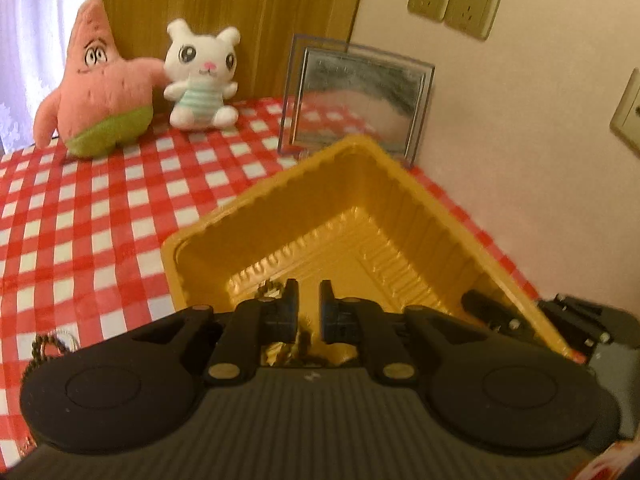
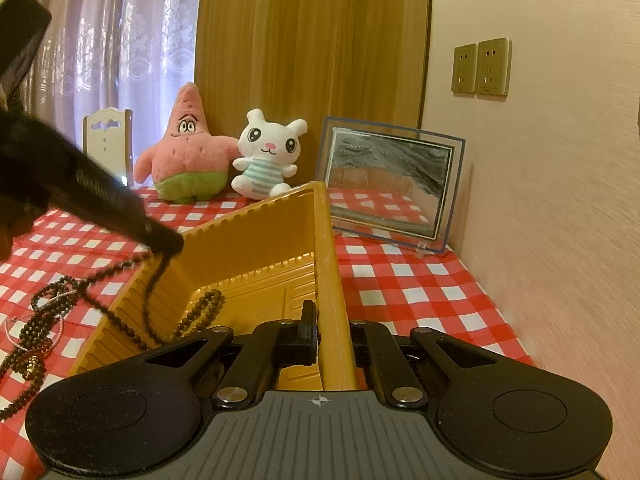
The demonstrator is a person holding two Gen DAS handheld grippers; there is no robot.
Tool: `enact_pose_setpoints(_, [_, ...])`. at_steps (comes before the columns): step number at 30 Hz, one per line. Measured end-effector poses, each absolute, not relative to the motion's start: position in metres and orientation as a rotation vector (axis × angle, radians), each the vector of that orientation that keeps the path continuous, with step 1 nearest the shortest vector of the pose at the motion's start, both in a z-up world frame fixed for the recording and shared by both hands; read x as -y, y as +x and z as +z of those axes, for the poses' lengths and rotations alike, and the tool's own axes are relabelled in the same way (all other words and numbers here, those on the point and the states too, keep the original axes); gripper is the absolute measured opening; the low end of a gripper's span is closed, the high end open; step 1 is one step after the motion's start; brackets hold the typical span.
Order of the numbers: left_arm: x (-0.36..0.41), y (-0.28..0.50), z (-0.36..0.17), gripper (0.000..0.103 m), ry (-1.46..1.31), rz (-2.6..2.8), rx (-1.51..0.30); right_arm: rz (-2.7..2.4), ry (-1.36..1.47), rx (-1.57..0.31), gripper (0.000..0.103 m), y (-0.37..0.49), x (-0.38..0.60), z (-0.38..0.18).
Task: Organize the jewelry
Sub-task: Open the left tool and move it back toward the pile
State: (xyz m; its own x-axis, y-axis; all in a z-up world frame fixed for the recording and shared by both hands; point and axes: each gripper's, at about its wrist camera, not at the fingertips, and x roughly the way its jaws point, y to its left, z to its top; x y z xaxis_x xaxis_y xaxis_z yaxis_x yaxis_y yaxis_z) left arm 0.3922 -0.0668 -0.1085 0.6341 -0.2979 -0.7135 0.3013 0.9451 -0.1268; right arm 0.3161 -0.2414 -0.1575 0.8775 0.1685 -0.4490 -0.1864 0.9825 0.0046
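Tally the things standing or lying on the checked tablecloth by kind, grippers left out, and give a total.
Plush toys: 2, a pink star and a white bunny
Framed sand pictures: 1
Gold trays: 1
Bead strands: too tangled to count singly; 1 heap beside the tray, with a strand trailing into the tray
Total: 5

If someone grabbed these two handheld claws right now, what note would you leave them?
Right gripper: shut on the side wall of the gold plastic tray, steadying it.
Left gripper: over the tray, jaws slightly apart, a dark bead necklace dangling from it into the tray.
Done: part of that strand lies on the tray floor.
Left: the strand's other end and more bead strands lie on the red-checked tablecloth.
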Motion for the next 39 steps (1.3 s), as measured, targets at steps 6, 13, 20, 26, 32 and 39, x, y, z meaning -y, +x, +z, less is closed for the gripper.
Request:
enact_pose_setpoints(6, [0.062,0.385,-0.110,0.039,-0.032,-0.319,-0.842,0.185,-0.040,-0.464,0.004,0.315,0.241,-0.158])
enact_pose_setpoints(13, [0.043,0.371,-0.093,0.039,-0.048,-0.265,-0.816,0.183,-0.041,-0.470,0.004,0.312,0.241,-0.158])
enact_pose_setpoints(20, [0.004,0.351,-0.081,0.039,-0.079,-0.159,-0.797,0.182,-0.049,-0.474,0.004,0.311,0.243,-0.159])
enact_pose_setpoints(26, [-0.051,0.318,-0.079,0.039,-0.092,-0.017,-0.806,0.181,-0.053,-0.474,0.004,0.310,0.242,-0.159])
enact_pose_setpoints(32, [-0.104,0.282,-0.090,0.038,-0.073,0.145,-0.840,0.179,-0.060,-0.475,0.004,0.310,0.242,-0.159])
enact_pose_setpoints(39, [-0.119,0.251,-0.107,0.038,-0.062,0.185,-0.876,0.176,-0.076,-0.483,0.004,0.309,0.242,-0.160])
